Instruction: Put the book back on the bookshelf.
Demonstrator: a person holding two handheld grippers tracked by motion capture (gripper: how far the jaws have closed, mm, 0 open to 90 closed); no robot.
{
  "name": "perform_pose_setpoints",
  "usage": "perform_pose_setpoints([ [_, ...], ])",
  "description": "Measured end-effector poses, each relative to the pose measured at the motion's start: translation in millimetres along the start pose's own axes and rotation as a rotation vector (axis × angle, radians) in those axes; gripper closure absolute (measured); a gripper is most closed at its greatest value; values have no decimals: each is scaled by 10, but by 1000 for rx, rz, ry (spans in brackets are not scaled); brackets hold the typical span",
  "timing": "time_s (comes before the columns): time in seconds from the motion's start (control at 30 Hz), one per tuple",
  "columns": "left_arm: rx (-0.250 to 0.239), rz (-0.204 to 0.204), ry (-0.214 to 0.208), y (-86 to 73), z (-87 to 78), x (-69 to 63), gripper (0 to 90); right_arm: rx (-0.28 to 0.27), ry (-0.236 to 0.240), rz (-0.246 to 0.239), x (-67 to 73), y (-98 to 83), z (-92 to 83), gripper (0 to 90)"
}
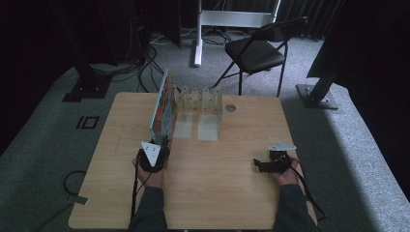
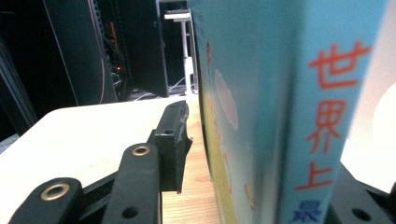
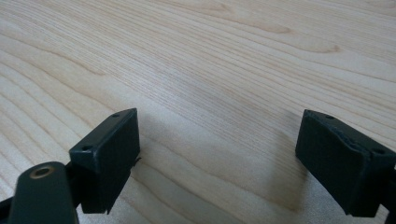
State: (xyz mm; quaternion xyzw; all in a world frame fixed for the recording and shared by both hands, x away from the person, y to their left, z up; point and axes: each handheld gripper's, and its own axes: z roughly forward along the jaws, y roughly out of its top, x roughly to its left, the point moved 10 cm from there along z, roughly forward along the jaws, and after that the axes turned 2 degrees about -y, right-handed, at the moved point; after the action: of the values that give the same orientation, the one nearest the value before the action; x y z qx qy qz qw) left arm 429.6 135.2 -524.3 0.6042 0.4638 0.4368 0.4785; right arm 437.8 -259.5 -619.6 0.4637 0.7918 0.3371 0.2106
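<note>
The surface [image 1: 232,159] was pale wood with a fine, wavy grain and a smooth, matt finish. The book [image 2: 261,107] had a glossy printed paper cover, sky blue with red characters down its spine, and caught a soft sheen. The left hand-held gripper [image 2: 254,186] had jaws of black matt plastic with brass-coloured rivets in the linkage bars; its pad looked rubbery and slightly chipped at the edge. The right hand-held gripper [image 3: 233,163] carried the same dull black pads, rough along their rims. The rack [image 1: 198,99] looked like clear, slightly shiny plastic. The floor [image 1: 348,145] was grey carpet, coarse and matt.
</note>
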Motion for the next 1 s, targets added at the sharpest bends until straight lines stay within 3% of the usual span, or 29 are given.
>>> perform_pose_setpoints([
  [0.23,2,25,-24,3,-49,-10,586,0,0,0,0,0,0,134],
  [0.7,29,56,-126,-12,-133,-13,575,0,0,0,0,0,0,134],
  [0.93,36,73,-188,-16,-205,-22,570,0,0,0,0,0,0,134],
  [1.0,42,67,-226,-19,-228,-33,570,0,0,0,0,0,0,134],
])
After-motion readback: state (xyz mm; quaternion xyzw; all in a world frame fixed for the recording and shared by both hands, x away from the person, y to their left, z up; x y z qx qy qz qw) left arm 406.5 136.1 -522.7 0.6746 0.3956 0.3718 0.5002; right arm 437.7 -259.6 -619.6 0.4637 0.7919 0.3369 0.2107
